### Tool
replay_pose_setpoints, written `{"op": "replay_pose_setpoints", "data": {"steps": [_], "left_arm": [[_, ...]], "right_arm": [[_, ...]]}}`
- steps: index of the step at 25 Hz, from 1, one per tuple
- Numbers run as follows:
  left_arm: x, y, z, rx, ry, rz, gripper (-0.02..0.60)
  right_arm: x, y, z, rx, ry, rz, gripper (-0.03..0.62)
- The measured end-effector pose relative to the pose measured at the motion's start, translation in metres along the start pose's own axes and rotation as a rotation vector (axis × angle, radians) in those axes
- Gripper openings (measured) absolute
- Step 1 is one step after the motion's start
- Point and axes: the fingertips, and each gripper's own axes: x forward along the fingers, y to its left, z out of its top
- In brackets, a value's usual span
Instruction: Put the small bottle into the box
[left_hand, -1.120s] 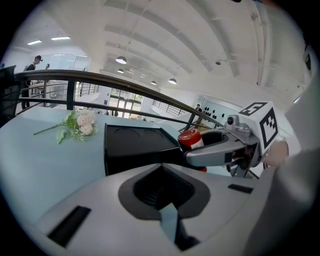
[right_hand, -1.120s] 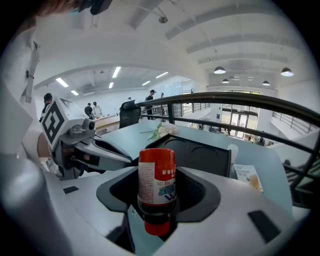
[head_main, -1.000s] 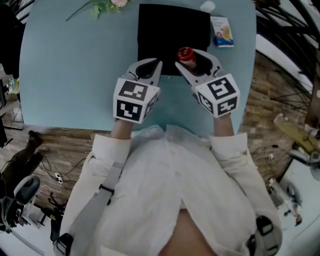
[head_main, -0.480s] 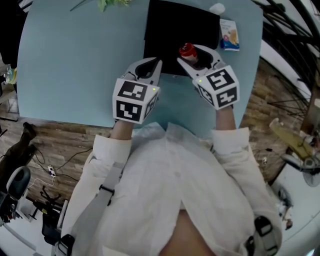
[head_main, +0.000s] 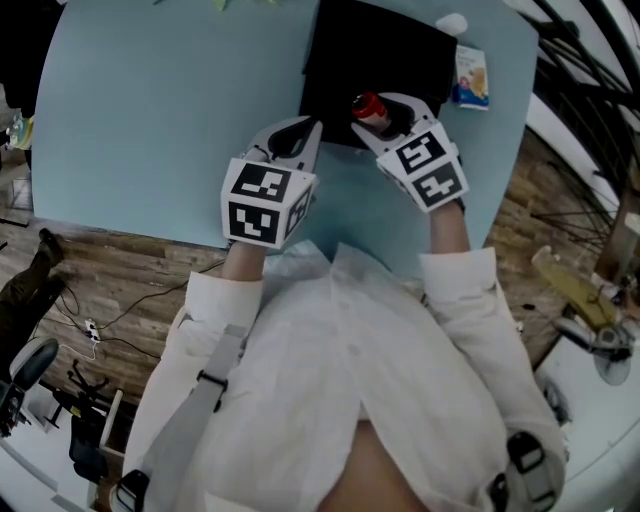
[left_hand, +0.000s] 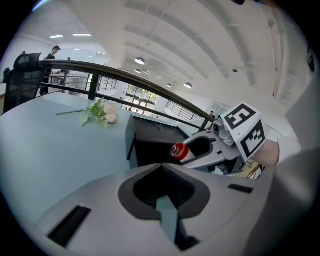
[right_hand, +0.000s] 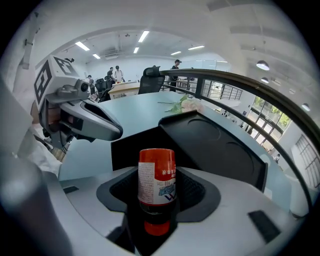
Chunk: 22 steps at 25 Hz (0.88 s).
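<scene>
A small bottle (right_hand: 156, 190) with a red and white label sits between the jaws of my right gripper (head_main: 385, 122), which is shut on it. In the head view the small bottle (head_main: 368, 108) is held at the near edge of the black box (head_main: 385, 55), whose moulded insert shows round recesses. The left gripper view shows the small bottle (left_hand: 179, 149) in front of the black box (left_hand: 150, 137). My left gripper (head_main: 300, 140) hovers over the pale blue table just left of the box's near corner, shut with nothing in it.
A small carton (head_main: 470, 80) and a white round object (head_main: 451, 23) lie on the table (head_main: 150, 120) right of the box. A sprig of flowers (left_hand: 100, 113) lies at the far side. Black railings and wooden floor surround the table.
My right gripper has carried the bottle slightly forward and left, to the box's near edge. The view has shifted, so the box sits more to the right. The left gripper has hardly moved.
</scene>
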Motion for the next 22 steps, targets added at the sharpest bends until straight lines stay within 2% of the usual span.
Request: {"op": "replay_pose_setpoints", "data": {"steps": [9,15,22], "left_arm": [[-0.008,0.019,0.0,-0.027,-0.024,0.044,0.003],[-0.005,0.011,-0.003,-0.021,-0.015,0.017,0.003],[-0.006,0.018,-0.007,-0.043,-0.012,0.025,0.003]], "right_arm": [[0.021,0.001,-0.008,-0.042,0.086,0.045,0.21],[0.03,0.002,-0.015,-0.063,0.125,0.056,0.21],[0.036,0.002,-0.021,-0.08,0.153,0.049,0.21]]}}
